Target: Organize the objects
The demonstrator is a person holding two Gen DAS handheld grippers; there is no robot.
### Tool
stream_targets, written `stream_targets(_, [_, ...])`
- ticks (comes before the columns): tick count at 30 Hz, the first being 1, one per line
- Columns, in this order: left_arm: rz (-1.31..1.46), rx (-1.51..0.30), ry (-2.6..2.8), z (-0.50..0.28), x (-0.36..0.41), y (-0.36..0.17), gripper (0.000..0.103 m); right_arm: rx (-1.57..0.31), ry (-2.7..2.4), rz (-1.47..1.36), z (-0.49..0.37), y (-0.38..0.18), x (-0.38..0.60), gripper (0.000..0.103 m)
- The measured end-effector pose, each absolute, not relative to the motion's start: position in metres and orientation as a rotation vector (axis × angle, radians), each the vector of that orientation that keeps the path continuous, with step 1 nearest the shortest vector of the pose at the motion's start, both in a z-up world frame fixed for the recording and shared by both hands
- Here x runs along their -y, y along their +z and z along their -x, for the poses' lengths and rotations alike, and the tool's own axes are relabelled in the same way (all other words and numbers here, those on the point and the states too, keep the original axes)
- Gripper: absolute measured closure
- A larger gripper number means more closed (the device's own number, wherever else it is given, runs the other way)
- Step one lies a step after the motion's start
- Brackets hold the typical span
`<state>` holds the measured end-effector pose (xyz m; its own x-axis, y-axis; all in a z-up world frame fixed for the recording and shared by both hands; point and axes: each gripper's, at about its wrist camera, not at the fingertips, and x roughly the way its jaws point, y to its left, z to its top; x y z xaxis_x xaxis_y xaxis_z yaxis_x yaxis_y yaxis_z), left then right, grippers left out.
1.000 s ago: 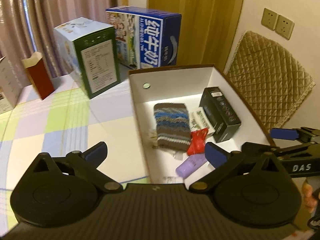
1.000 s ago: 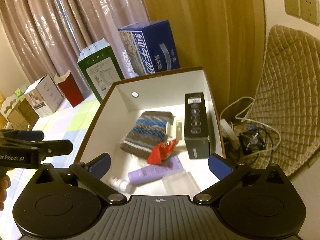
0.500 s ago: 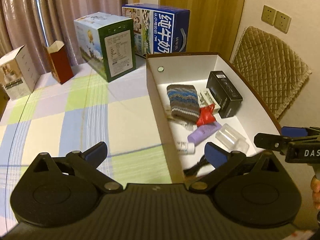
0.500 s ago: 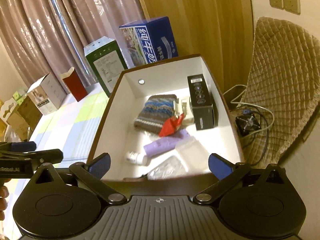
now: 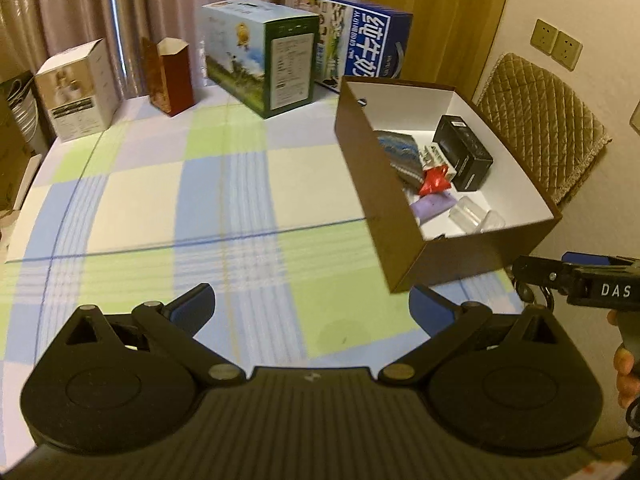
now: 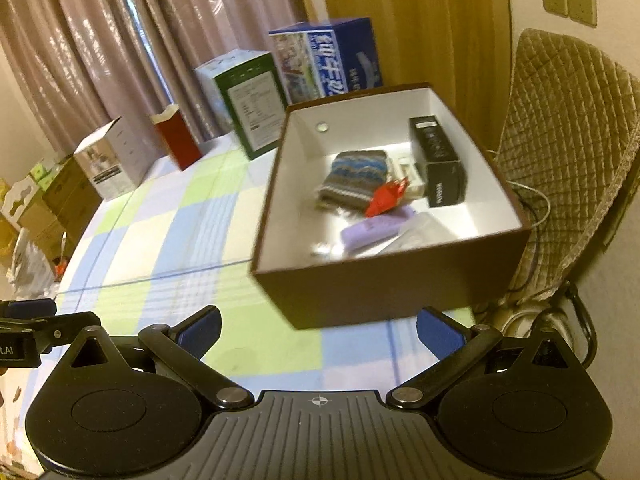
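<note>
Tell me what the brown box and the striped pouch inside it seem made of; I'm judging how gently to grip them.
The brown box looks like stiff cardboard: matte brown outside, white inside, with thin straight walls and crisp corners. The striped pouch looks like knitted yarn, soft and matte, going by its banded blue, grey and brown rows, though the frame is blurred.

Left gripper [image 5: 310, 310]: black ribbed body, round discs, silver pivot screws, blue finger pads [image 5: 192, 306]. Right gripper [image 5: 540, 270], at 3 o'clock: white "DAS" lettering, bare-skinned hand [image 5: 624, 368].
</note>
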<state>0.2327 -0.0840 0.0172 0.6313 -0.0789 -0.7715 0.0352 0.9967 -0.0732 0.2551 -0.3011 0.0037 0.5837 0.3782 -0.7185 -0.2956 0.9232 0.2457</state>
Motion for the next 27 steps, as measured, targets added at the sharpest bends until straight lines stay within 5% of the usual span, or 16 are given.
stream_targets(27, [0.081,-0.901,-0.051,-0.112,0.004,0.010,0.001,-0.909,0.519,0.000,-0.147,-0.008,0.220,0.002])
